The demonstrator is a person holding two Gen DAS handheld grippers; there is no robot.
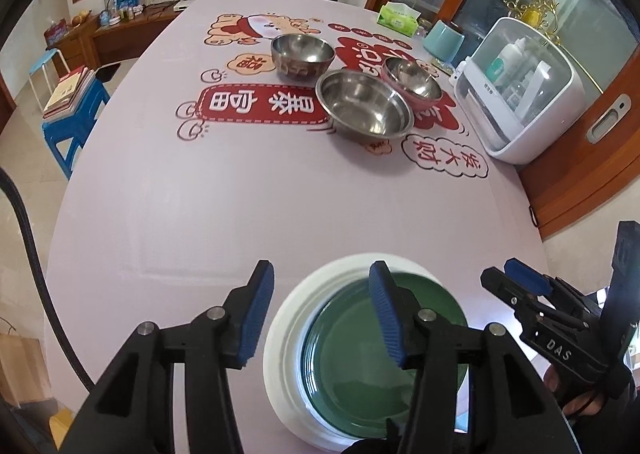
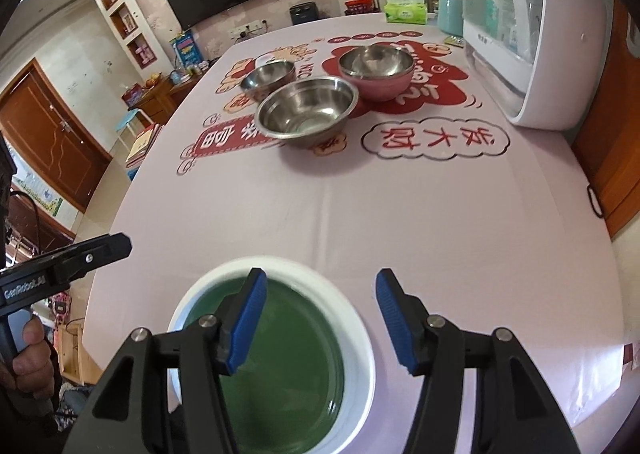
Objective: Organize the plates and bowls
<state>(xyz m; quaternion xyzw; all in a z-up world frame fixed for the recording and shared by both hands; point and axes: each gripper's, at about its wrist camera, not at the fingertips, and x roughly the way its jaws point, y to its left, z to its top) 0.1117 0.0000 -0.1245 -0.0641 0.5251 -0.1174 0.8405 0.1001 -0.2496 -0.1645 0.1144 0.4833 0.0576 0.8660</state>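
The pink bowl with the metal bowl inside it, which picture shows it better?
The right wrist view. There the pink bowl shows its whole pink side, with the metal bowl nested inside it. In the left wrist view the same pink bowl sits partly behind the big steel bowl, so only a pink edge shows.

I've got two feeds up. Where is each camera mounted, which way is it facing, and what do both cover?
Left wrist: sits on the left hand-held gripper, angled down over the pink printed tablecloth; shows its open blue-padded fingers and the right hand-held gripper beside it.
Right wrist: sits on the right hand-held gripper, same downward heading; the left hand-held gripper's black body and a hand show at left.
Shared: the green plate stacked on the white plate, and three steel bowls.
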